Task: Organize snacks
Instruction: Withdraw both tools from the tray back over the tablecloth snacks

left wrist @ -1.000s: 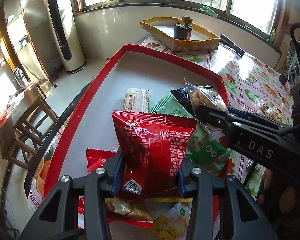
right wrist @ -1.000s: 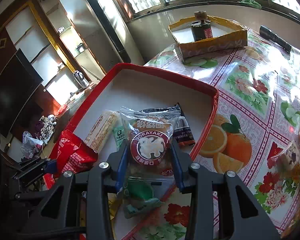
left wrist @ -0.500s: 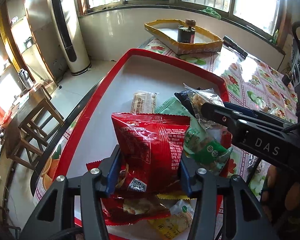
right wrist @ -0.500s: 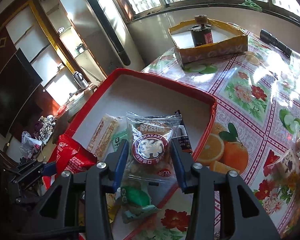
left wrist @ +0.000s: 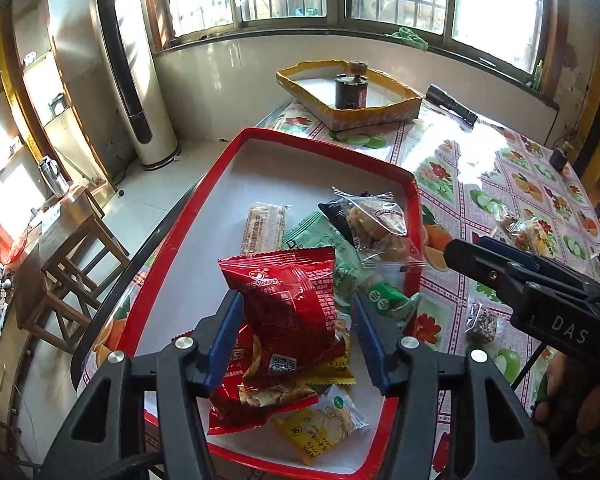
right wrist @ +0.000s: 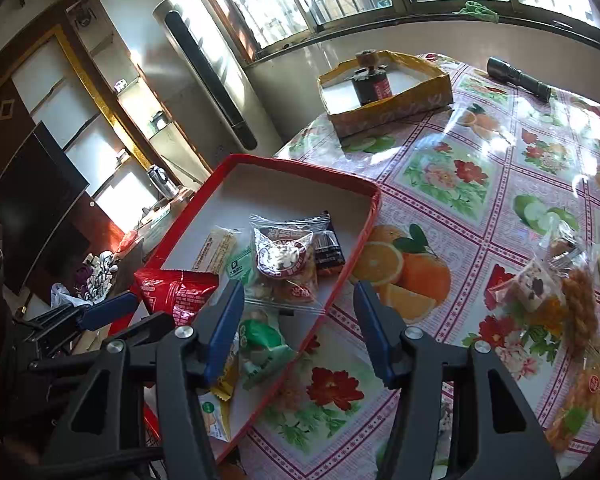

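A red-rimmed tray [left wrist: 216, 184] [right wrist: 370, 216] on the table holds several snack packets. My left gripper [left wrist: 296, 336] is shut on a red snack bag [left wrist: 288, 300], held above the tray's near end; the bag also shows in the right wrist view [right wrist: 176, 288]. My right gripper [right wrist: 300, 324] is open and empty, over the tray's right rim. The clear dorayaki packet [right wrist: 282, 260] lies in the tray on top of other packets, also seen from the left wrist [left wrist: 380, 228]. Loose snacks [right wrist: 556, 288] lie on the tablecloth to the right.
A yellow cardboard box [left wrist: 348, 96] with a dark jar [left wrist: 352, 88] stands at the table's far end. A black flashlight [right wrist: 518, 78] lies beyond it. A small round snack [left wrist: 480, 320] lies on the cloth beside the tray. Stools [left wrist: 72, 256] stand left of the table.
My right gripper has opened and pulled back, leaving the dorayaki packet lying in the tray. My left gripper has risen and drawn back slightly, still holding the red bag.
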Action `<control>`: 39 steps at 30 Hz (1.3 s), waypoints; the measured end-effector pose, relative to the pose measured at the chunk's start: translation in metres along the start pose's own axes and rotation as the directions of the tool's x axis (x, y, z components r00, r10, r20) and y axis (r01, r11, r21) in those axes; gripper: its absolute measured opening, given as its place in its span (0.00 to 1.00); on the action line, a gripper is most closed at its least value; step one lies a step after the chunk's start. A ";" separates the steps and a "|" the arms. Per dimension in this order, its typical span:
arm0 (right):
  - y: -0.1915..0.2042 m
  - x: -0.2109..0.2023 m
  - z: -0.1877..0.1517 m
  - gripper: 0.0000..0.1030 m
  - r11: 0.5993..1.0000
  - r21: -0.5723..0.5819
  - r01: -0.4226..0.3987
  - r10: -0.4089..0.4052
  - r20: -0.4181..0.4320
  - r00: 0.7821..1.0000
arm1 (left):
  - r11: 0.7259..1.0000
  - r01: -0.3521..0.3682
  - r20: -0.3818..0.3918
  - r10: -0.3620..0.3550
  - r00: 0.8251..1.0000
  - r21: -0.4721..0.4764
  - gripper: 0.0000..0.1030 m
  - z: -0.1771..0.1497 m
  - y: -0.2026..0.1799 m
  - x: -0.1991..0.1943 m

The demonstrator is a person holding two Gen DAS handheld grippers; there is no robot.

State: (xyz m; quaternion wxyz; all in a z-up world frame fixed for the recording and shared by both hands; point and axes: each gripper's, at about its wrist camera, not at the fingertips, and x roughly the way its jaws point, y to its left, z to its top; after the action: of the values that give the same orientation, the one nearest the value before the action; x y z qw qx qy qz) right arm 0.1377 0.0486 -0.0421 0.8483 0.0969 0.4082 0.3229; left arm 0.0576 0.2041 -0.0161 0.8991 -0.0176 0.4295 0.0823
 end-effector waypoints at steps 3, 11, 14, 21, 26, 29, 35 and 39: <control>-0.009 -0.012 -0.007 0.57 1.000 0.022 0.011 -0.011 0.009 1.000 | 1.000 -0.001 0.006 0.001 1.000 0.009 0.54 0.000 -0.005 -0.004; -0.040 -0.046 -0.035 0.57 0.996 0.071 0.047 -0.049 0.026 0.998 | 1.000 0.007 0.012 -0.008 1.000 0.026 0.56 -0.004 -0.016 -0.012; -0.057 -0.060 -0.050 0.57 0.992 0.105 0.071 -0.074 0.024 0.997 | 0.999 0.023 0.004 -0.023 1.000 0.038 0.56 -0.005 -0.026 -0.011; -0.101 -0.091 -0.084 0.57 0.969 0.200 0.145 -0.151 0.013 0.988 | 0.991 0.092 -0.029 -0.090 0.996 0.094 0.56 -0.011 -0.061 -0.010; -0.124 -0.112 -0.099 0.57 0.951 0.250 0.181 -0.193 0.024 0.981 | 0.981 0.135 -0.054 -0.129 0.990 0.138 0.58 -0.019 -0.086 -0.009; -0.135 -0.122 -0.105 0.57 0.941 0.275 0.198 -0.214 0.028 0.976 | 0.974 0.156 -0.068 -0.147 0.987 0.162 0.59 -0.024 -0.099 -0.008; -0.144 -0.135 -0.110 0.57 0.930 0.291 0.223 -0.245 0.043 0.968 | 0.968 0.187 -0.114 -0.169 0.979 0.168 0.65 -0.030 -0.114 -0.001; -0.144 -0.136 -0.110 0.57 0.929 0.290 0.231 -0.255 0.050 0.966 | 0.965 0.252 -0.188 -0.234 0.954 0.078 0.68 -0.032 -0.116 0.015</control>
State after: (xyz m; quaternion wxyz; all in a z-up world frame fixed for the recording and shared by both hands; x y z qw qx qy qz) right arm 0.0599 -0.1587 -0.0889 0.8762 0.1794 0.4217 0.1494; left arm 0.0615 0.0886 -0.0524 0.8603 -0.0319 0.5061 -0.0529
